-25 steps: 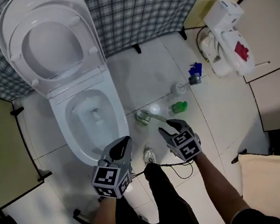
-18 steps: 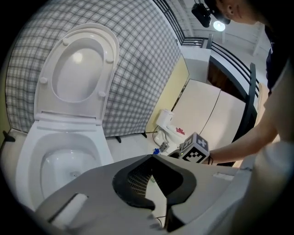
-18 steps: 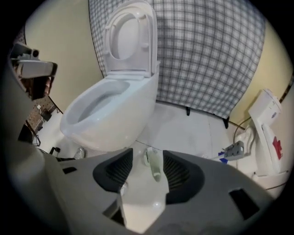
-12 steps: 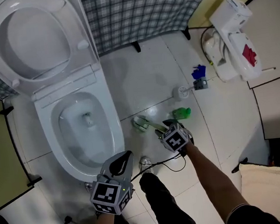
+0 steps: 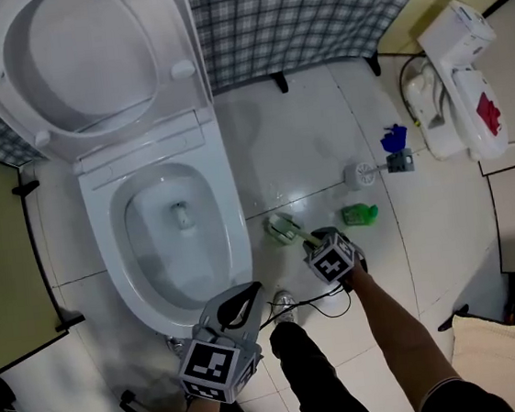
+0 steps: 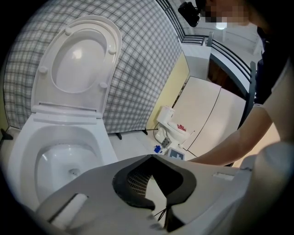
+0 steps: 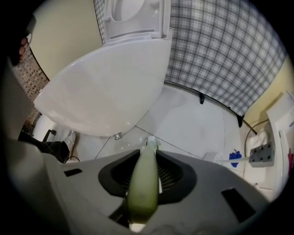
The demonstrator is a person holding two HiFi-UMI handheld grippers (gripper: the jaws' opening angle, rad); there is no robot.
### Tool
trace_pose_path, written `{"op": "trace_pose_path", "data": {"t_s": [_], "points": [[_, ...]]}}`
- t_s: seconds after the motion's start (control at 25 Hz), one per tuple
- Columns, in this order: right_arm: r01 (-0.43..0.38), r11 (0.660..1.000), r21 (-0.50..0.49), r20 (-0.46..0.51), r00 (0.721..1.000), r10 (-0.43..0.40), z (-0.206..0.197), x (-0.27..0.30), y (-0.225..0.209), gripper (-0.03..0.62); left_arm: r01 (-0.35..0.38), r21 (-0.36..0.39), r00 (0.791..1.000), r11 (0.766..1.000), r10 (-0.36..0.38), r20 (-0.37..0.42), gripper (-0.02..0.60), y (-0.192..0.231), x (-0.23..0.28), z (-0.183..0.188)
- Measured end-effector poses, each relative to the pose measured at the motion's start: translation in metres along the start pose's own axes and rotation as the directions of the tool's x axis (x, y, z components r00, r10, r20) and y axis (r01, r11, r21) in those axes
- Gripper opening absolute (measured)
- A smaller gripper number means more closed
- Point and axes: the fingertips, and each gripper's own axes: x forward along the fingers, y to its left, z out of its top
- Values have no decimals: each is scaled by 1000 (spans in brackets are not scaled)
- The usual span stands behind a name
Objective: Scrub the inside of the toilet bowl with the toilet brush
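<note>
The toilet [image 5: 235, 235] stands at the far left with its seat and lid [image 5: 84, 59] tipped up against the checked backdrop [image 5: 309, 10], so the bowl [image 5: 153, 263] lies open and nothing is in it yet. The big change is on the right. A second ago the right gripper [image 5: 321, 237] hung spread above the tiles; it has since dropped to the floor just right of the toilet's base, and its jaws have just been closing. In the right gripper view the pale green handle of the toilet brush [image 7: 143, 183] runs straight up the gap between them and the pads appear to pinch it (a judgement, since the handle fills the gap). That would put the pick-up nearly done and the scrubbing not begun, with the brush to be lifted left and over the rim. The left gripper [image 5: 246, 296] has barely shifted; it hovers near the front of the bowl with its jaws pressed together on nothing.

The far end of the brush [image 5: 285, 229] is a small greenish blur in the head view, so bristles and any holder cannot be told apart. The right gripper view cuts off the handle's near end, and the gripper's cube covers the grip itself from above.
</note>
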Motion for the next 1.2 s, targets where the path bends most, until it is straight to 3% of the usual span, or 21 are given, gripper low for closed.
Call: {"op": "trace_pose_path", "data": {"t_s": [0.32, 0.52, 0.68, 0.8, 0.96, 1.08, 1.2], "points": [[7, 1000, 19, 28, 1000, -8, -4, -18, -2, 123, 14, 8, 1000, 1000, -14, -15, 9, -1, -2, 3], [35, 998, 46, 72, 997, -38, 2, -77, -7, 123, 16, 16, 1000, 1000, -15, -4, 9, -6, -18, 20], [70, 994, 85, 164, 983, -83, 20, -157, -12, 121, 10, 23, 1000, 1000, -11, 16, 9, -11, -42, 50], [103, 989, 107, 273, 953, -129, 49, -235, -14, 121, -3, 34, 999, 999, 2, 34, 9, -10, -65, 74], [128, 982, 139, 418, 891, -175, 98, -327, -6, 121, -26, 47, 998, 999, 23, 64, 9, -6, -91, 108], [126, 984, 127, 499, 849, -173, 132, -367, 14, 121, -48, 42, 996, 998, 45, 80, 9, 0, -113, 124], [93, 990, 105, 548, 825, -135, 163, -387, 37, 121, -69, 38, 993, 997, 65, 96, 9, 8, -132, 137]]}}
